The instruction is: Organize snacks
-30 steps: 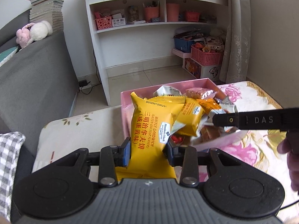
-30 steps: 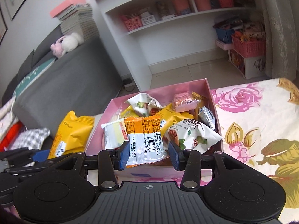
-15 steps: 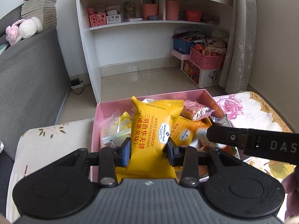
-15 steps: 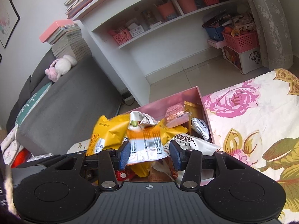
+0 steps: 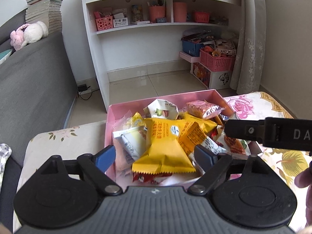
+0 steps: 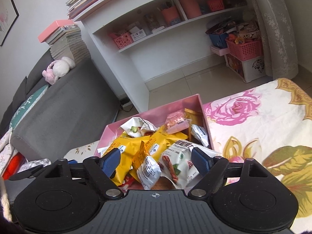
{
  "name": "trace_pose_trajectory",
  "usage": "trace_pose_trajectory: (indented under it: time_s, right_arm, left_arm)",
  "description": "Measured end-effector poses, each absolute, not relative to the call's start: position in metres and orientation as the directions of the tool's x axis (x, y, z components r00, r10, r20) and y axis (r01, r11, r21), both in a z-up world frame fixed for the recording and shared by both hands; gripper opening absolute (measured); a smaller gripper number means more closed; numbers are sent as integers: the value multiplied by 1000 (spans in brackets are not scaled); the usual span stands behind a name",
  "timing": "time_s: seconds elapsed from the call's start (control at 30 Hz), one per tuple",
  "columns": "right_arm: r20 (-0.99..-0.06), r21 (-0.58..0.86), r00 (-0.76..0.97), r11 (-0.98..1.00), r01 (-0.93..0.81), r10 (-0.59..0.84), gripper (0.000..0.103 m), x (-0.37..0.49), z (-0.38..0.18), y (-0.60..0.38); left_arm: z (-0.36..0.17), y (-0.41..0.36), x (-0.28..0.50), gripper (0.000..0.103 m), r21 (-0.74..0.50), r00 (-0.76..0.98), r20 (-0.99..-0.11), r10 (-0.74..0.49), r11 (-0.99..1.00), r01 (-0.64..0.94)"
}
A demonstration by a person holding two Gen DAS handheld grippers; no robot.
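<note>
**Black grippers, blue pads**

The left gripper [image 5: 154, 156] and right gripper [image 6: 156, 160] look alike: a ribbed black body behind the claw, round black discs at either side, silver screws at the linkage pivots, blue pads [image 5: 105, 157] on the fingertips. White letters "DA" mark the right gripper's side.

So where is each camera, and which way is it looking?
Left wrist: sits on the left gripper, looking forward and down into the pink box of snacks; its open jaws show, plus the right gripper's arm and a fingertip.
Right wrist: sits on the right gripper, looking down at the same box; open jaws show.
Both share: box, yellow packet, shelf, sofa.
</note>
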State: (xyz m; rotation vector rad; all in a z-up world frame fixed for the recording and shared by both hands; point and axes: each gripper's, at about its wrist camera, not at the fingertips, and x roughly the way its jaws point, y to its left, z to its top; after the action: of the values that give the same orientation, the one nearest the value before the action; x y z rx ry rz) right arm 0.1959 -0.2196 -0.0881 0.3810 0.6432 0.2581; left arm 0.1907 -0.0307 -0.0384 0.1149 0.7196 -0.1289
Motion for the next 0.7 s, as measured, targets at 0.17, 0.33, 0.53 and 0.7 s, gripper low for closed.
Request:
trace_pose_trajectory:
  time_s: [0.17,0.33,0.53,0.7]
  right_arm:
    - [-556,354,778,930,-97,293,97,168,-77,-219]
    - [-584,191,778,971,-146,232,101,135,-60,-202]
    - [-628,111,761,987,-119,163,101,96,-49,-197]
    - [-641,115,753,989,-93,146,103,70,-45,-202]
  left_arm:
    - [-31,-23,167,96,55,741,-669,-54,991,122]
    - [-22,-12,135,101,70,737,-676,-7,995,74]
    - [-13,-7,97,103,46,718,-696,20,999,16]
    - [-9,-13,75,103,72,713,-699,60,997,-13]
